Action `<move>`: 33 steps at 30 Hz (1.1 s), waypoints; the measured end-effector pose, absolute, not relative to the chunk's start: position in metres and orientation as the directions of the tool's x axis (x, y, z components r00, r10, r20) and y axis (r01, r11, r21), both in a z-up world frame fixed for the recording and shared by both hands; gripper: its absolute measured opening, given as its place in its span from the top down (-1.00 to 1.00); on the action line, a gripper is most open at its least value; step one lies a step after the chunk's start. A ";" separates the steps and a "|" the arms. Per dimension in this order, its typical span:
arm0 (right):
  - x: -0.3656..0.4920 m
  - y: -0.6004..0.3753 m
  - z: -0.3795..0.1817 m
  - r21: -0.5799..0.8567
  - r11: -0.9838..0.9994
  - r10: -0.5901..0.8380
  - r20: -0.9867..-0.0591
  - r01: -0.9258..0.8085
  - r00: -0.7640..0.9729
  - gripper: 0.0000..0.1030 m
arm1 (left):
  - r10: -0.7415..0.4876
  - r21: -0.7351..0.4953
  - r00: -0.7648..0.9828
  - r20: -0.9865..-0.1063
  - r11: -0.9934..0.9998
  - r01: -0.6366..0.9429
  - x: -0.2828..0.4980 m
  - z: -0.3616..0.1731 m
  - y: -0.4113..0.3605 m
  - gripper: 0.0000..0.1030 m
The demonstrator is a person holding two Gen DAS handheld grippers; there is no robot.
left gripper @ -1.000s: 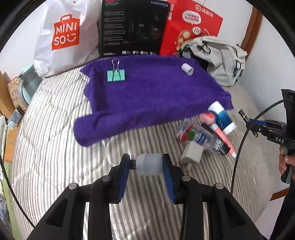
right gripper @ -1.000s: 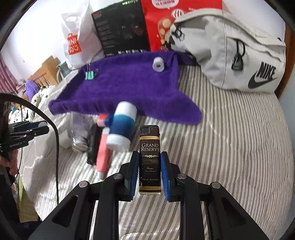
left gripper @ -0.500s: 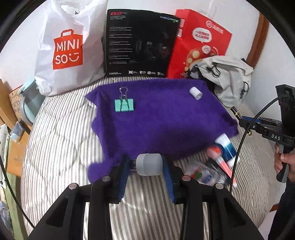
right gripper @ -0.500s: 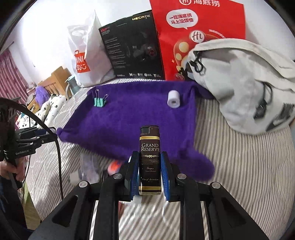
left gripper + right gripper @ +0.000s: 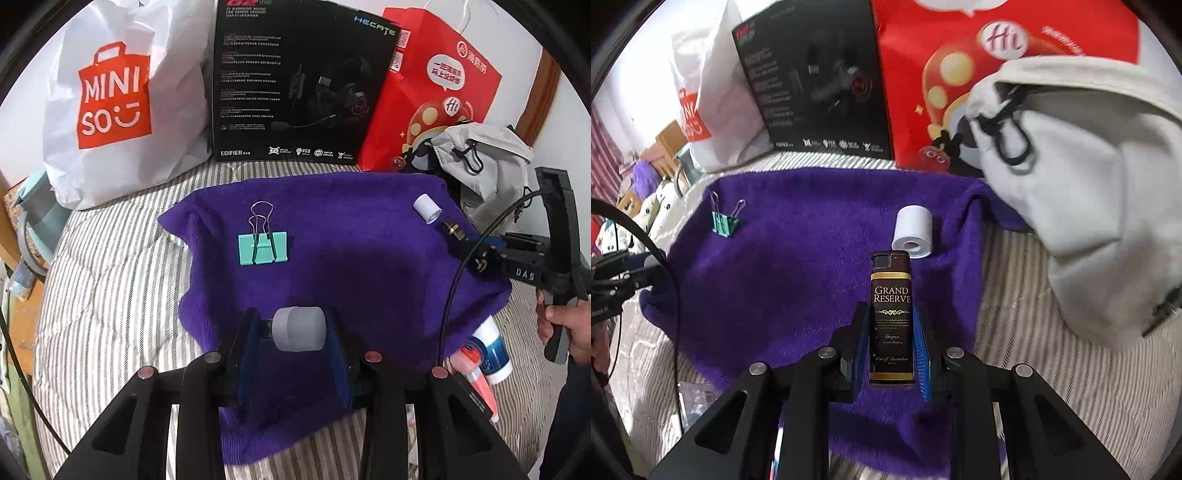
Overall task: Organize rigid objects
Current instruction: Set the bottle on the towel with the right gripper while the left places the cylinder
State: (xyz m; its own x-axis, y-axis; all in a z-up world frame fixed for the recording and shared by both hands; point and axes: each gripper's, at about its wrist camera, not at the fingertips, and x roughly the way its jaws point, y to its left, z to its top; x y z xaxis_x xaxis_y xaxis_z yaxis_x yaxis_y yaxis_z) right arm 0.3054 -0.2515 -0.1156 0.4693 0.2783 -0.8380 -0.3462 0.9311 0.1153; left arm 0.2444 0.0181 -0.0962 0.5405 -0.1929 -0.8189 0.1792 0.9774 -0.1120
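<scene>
Readable text: white plastic bag (image 5: 122, 110) has "MINISO" on an orange bag logo. Black box (image 5: 295, 81) reads "HECATE" top right, "EDIFIER" and "RGB" along the bottom; fine print too small. Red bag (image 5: 436, 96) shows "Hi" in a white circle plus Chinese characters. Lighter (image 5: 890, 317) reads "GRAND RESERVE", "Grapes", "Wine of Australian". Right gripper body (image 5: 524, 273) is marked "DAS".
</scene>
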 end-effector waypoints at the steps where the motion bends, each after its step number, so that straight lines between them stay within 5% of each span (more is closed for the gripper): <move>1: 0.308 -0.250 -0.119 0.098 0.933 0.262 -0.844 -0.345 0.468 0.55 | -0.190 -0.110 0.538 -0.822 0.978 0.177 0.247 -0.098 0.018 0.34; 15: 0.311 -0.237 -0.135 0.005 0.924 0.200 -0.860 -0.383 0.469 0.50 | -0.155 -0.077 0.510 -0.846 0.982 0.170 0.278 -0.124 0.016 0.34; 21: 0.302 -0.237 -0.128 0.040 0.925 0.219 -0.869 -0.379 0.443 0.09 | -0.108 -0.029 0.508 -0.855 0.987 0.161 0.292 -0.133 0.010 0.34; 33: 0.244 -0.261 -0.097 0.091 0.924 0.275 -0.834 -0.372 0.479 -0.05 | -0.051 0.037 0.531 -0.846 0.987 0.155 0.292 -0.139 0.000 0.30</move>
